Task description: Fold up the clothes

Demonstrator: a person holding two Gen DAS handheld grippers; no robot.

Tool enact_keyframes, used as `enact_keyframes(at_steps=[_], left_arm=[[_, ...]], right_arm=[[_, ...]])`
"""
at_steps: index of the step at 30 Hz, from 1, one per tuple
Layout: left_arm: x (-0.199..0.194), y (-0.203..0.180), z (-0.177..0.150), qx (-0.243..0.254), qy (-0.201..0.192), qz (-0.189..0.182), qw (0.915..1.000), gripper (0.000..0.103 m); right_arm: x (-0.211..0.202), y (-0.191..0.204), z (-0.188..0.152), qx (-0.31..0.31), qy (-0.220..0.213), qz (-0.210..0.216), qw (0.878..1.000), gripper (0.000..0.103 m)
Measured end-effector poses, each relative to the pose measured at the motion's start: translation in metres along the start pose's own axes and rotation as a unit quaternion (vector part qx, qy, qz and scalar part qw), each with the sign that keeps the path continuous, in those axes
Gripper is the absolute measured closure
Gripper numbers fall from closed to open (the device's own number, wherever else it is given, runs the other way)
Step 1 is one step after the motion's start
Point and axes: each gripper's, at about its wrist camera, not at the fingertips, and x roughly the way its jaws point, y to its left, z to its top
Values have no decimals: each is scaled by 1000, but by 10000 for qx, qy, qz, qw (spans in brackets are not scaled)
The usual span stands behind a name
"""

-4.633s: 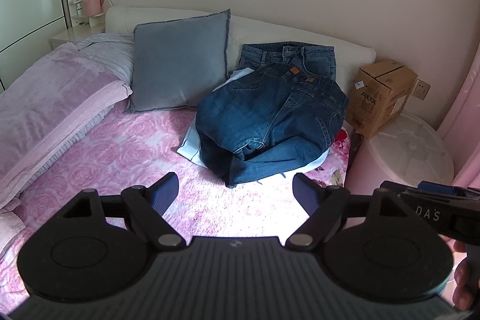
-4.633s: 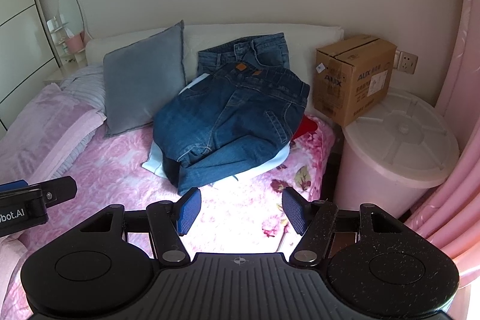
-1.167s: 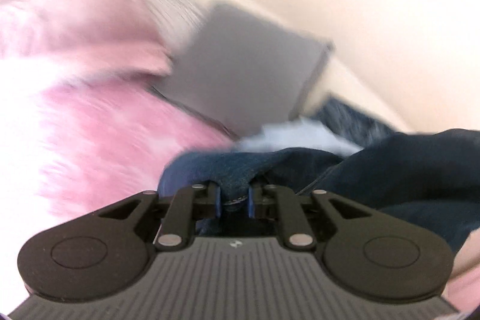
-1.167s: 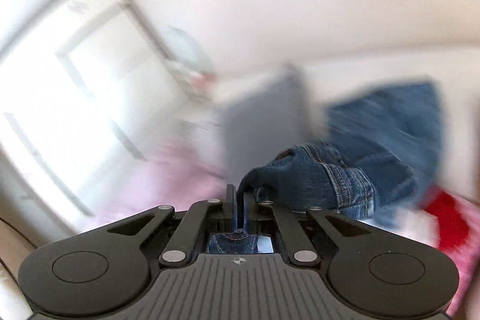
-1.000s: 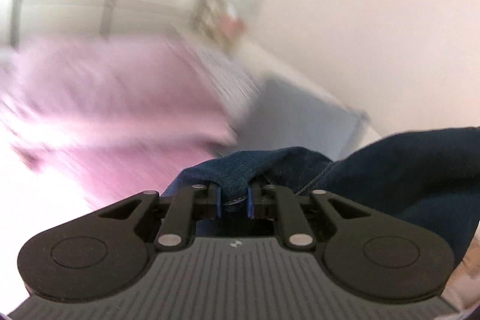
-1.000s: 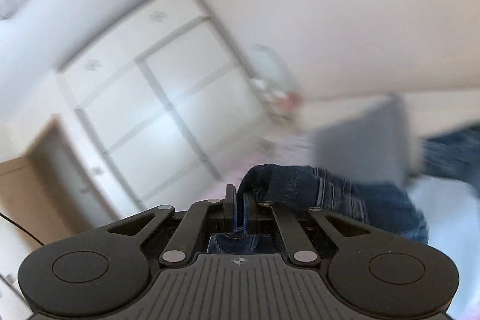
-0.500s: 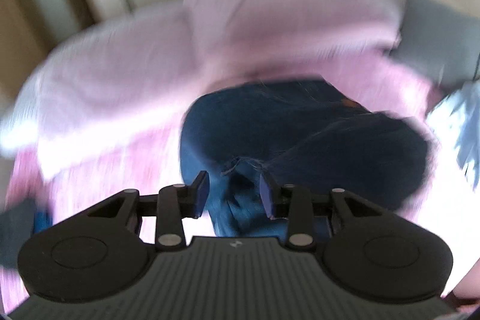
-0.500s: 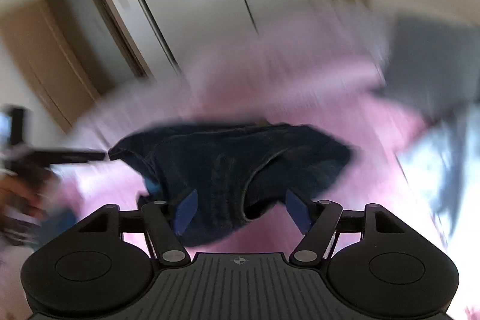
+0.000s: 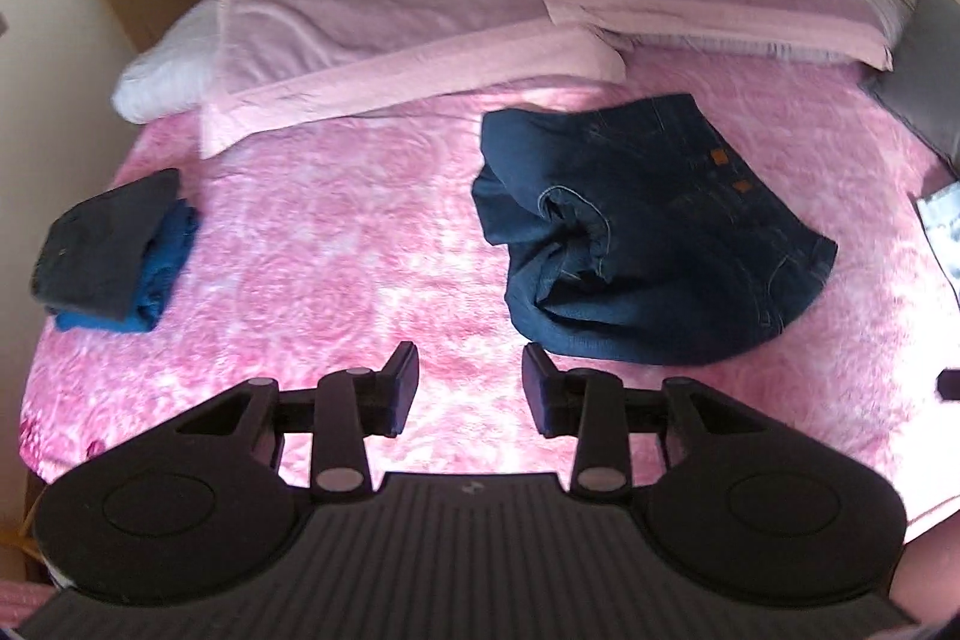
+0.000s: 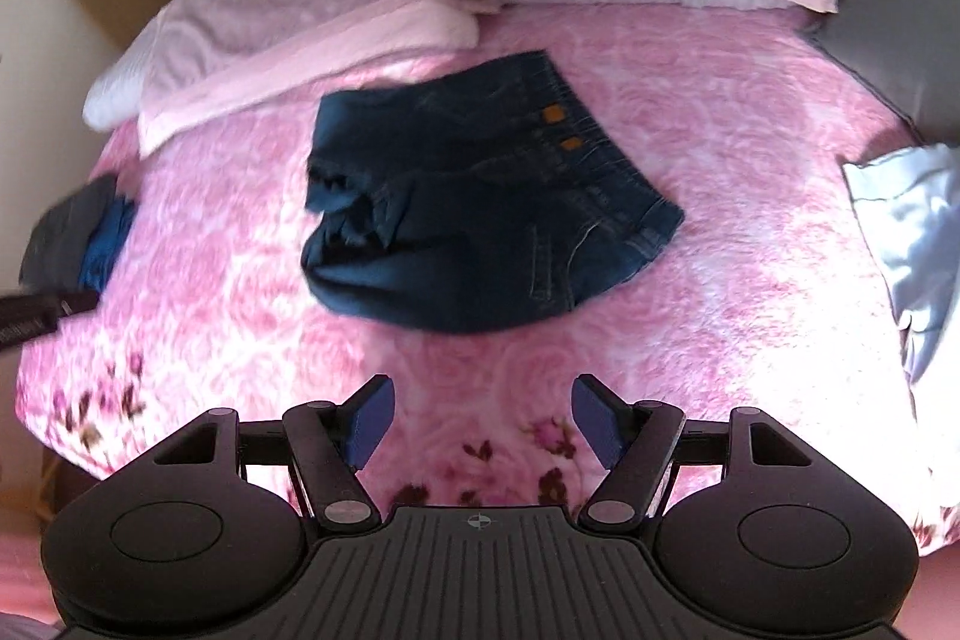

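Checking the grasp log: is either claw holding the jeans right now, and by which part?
Nothing is held. The left claw and right claw are both open, apart from the jeans lying bunched on the bed.

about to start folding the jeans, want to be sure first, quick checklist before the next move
1. Left gripper open and holding nothing: ok.
2. Right gripper open and holding nothing: ok.
3. Jeans on the bed, apart from both grippers: ok.
4. Jeans spread flat for folding: not ok, bunched, legs rolled under.
5. Folded stack apart from the jeans: ok.
6. Where the leg hems lie: cannot tell.
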Motion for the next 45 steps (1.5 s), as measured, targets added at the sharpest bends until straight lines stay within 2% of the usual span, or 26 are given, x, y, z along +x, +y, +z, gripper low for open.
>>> enact_keyframes(at_steps=[2, 11, 19, 25, 31, 45], left_arm=[[-10, -10, -7, -63, 13, 65, 10000, 65], [-43, -66, -49, -237, 188, 286, 9991, 61], [-67, -84, -68, -330, 97, 330, 9989, 59], [-70, -78, -66, -349, 57, 359, 9987, 56], [-54, -60, -56, -271, 77, 240, 9993, 56], [9, 15, 17, 373, -102, -56, 9992, 56]], right_arm=[[-3, 1, -9, -146, 37, -25, 9999, 34], [-5, -26, -51, -407, 271, -16, 9988, 34], [-16, -38, -66, -592, 186, 22, 9981, 34], [-14, -37, -62, -629, 129, 8, 9979, 34], [-3, -23, -54, -596, 166, -28, 9981, 34], [36, 41, -1, 6, -111, -216, 9997, 34]])
